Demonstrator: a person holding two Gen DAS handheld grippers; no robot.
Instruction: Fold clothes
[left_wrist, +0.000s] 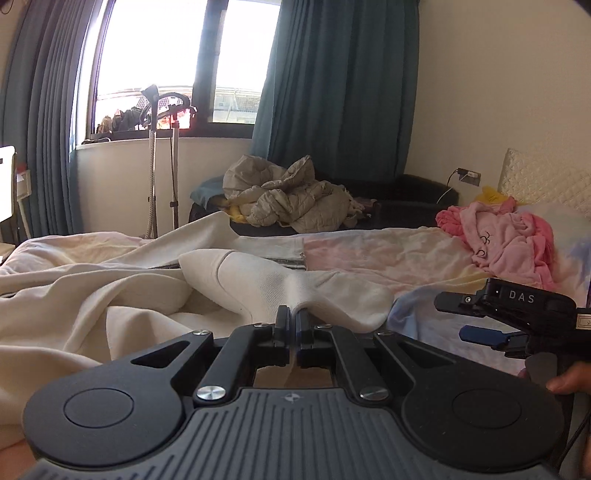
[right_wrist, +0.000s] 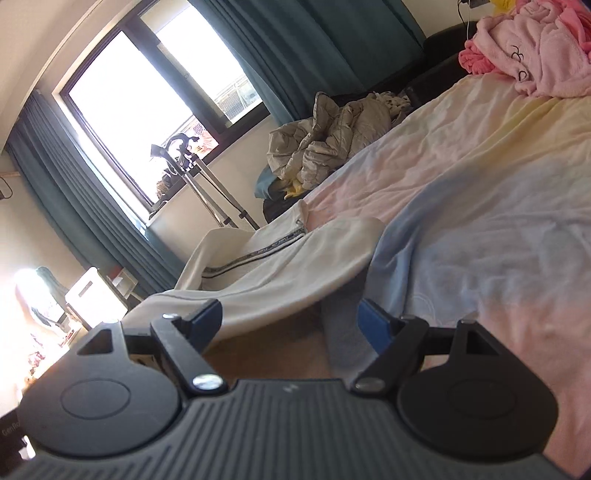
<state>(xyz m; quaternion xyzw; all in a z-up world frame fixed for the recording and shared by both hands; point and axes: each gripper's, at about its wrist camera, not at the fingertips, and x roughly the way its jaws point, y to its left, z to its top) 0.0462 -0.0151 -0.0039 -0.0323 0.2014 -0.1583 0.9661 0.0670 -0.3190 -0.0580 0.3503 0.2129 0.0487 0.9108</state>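
Note:
A cream zip-up garment (left_wrist: 110, 295) lies spread over the left part of the bed. My left gripper (left_wrist: 293, 314) is shut on a fold of its white sleeve (left_wrist: 295, 284), which rises in a ridge from the jaws. My right gripper (left_wrist: 480, 317) shows at the right of the left wrist view, open, just past the sleeve's end. In the right wrist view, my right gripper (right_wrist: 291, 321) is open and tilted, with the garment's (right_wrist: 280, 266) hem edge just ahead of its blue pads (right_wrist: 375, 325). The zipper (right_wrist: 258, 251) runs across the cloth.
The bed has a pastel sheet (left_wrist: 388, 254). A pink garment pile (left_wrist: 509, 243) sits near the headboard (left_wrist: 546, 177). A beige quilted jacket (left_wrist: 291, 199) lies on a dark sofa beyond the bed. A steamer stand (left_wrist: 155, 147) is by the window. A hand (left_wrist: 569, 380) holds the right gripper.

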